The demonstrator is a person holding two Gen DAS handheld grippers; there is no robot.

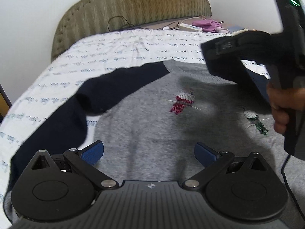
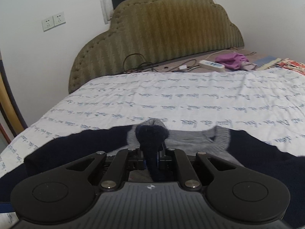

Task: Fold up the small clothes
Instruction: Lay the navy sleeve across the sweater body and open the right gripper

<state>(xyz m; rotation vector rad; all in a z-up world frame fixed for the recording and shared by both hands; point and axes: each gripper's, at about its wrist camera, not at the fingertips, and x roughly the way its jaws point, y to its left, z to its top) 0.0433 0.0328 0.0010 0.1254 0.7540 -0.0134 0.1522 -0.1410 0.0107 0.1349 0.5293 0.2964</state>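
Observation:
A small grey sweater [image 1: 152,126] with navy sleeves lies flat on the bed, with a red figure [image 1: 181,103] and a green figure [image 1: 257,122] stitched on its chest. Its left navy sleeve [image 1: 114,84] lies curved along the sweater's left side. My left gripper [image 1: 149,152] hovers open over the grey body, nothing between its blue pads. My right gripper [image 2: 151,158] is shut on the other navy sleeve's cuff [image 2: 151,133], lifted above the grey collar [image 2: 219,135]. In the left wrist view a hand [image 1: 282,105] holds that gripper's black housing [image 1: 238,53] over the sweater's upper right.
The white sheet [image 2: 171,99] with blue script covers the bed. Behind it stands an olive headboard [image 2: 162,34]. A power strip [image 2: 211,64], cables [image 2: 139,64] and a purple cloth [image 2: 232,58] lie at the bed's head. Wall sockets [image 2: 53,21] are to the left.

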